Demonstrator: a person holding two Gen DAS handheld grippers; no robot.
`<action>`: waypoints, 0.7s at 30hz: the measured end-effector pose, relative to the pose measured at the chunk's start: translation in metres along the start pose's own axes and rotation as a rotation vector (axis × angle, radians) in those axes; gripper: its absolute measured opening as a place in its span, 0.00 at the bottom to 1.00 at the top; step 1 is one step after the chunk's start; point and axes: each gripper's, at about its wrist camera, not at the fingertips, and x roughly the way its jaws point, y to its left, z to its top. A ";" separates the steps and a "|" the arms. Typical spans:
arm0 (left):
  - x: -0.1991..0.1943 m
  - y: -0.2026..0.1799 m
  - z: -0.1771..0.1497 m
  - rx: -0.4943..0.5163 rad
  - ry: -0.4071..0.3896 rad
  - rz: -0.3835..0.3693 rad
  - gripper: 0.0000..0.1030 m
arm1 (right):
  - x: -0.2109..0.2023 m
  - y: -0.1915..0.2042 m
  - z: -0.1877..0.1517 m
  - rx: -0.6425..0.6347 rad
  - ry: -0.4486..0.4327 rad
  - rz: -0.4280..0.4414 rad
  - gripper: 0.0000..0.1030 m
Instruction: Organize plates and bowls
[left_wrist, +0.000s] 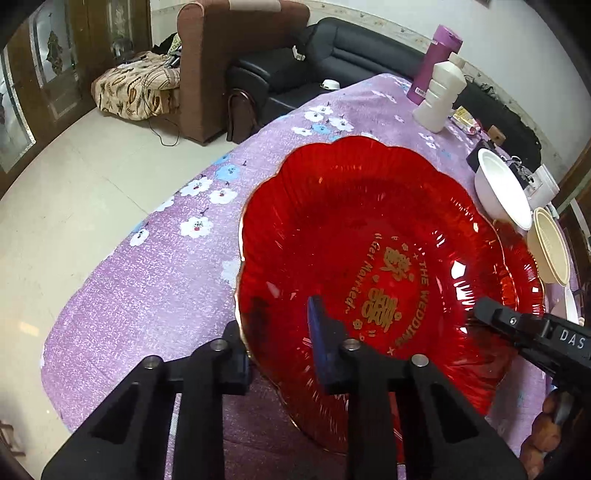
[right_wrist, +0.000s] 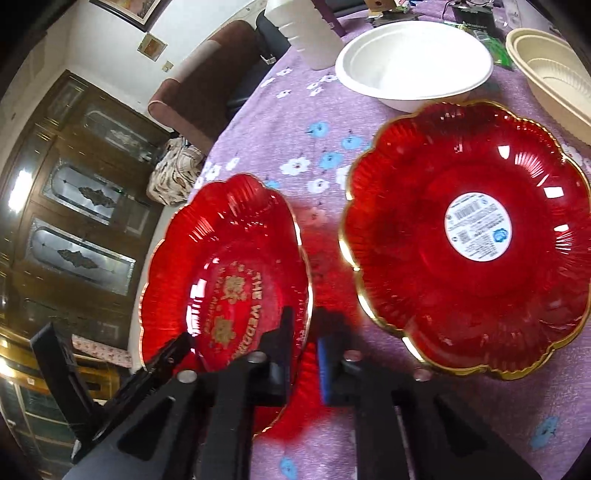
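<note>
The wedding plate (left_wrist: 369, 266) is glossy translucent red plastic, scalloped like a flower, ribbed toward a thin gold rim, with gold lettering and double-happiness characters in its well. It fills the lower right of the left wrist view, lying on a fuzzy lilac tablecloth (left_wrist: 147, 280) printed with white and blue blossoms.

The left gripper (left_wrist: 282, 339), matte black with a blue pad on one finger, is closed down on the plate's near rim: one finger sits inside the well, the other outside and under the edge. The right gripper (right_wrist: 304, 343) pinches the opposite rim of the same plate the same way, black finger inside, blue-padded finger outside. Each gripper's tip also shows in the other's view, at the frame edge.

Only the right wrist view shows a second red plate (right_wrist: 469, 236), matching in shape and gold trim, lying at right just beside the first with a round white barcode sticker (right_wrist: 478, 227) at its centre. Beyond it, upper frame, stand a smooth white bowl (right_wrist: 413, 59) and a ribbed cream bowl (right_wrist: 554, 74).

Only the left wrist view shows a purple flask (left_wrist: 436, 62) and a ridged white bottle (left_wrist: 439, 96) at upper right.
</note>
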 end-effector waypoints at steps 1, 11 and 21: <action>-0.001 0.000 -0.001 -0.003 -0.005 -0.001 0.19 | -0.001 -0.001 -0.001 -0.001 -0.003 -0.003 0.09; -0.022 -0.005 -0.009 0.018 -0.051 0.011 0.18 | -0.019 0.002 -0.015 -0.048 -0.043 -0.022 0.08; -0.055 -0.011 -0.013 0.030 -0.124 0.004 0.18 | -0.055 0.012 -0.028 -0.088 -0.116 -0.010 0.08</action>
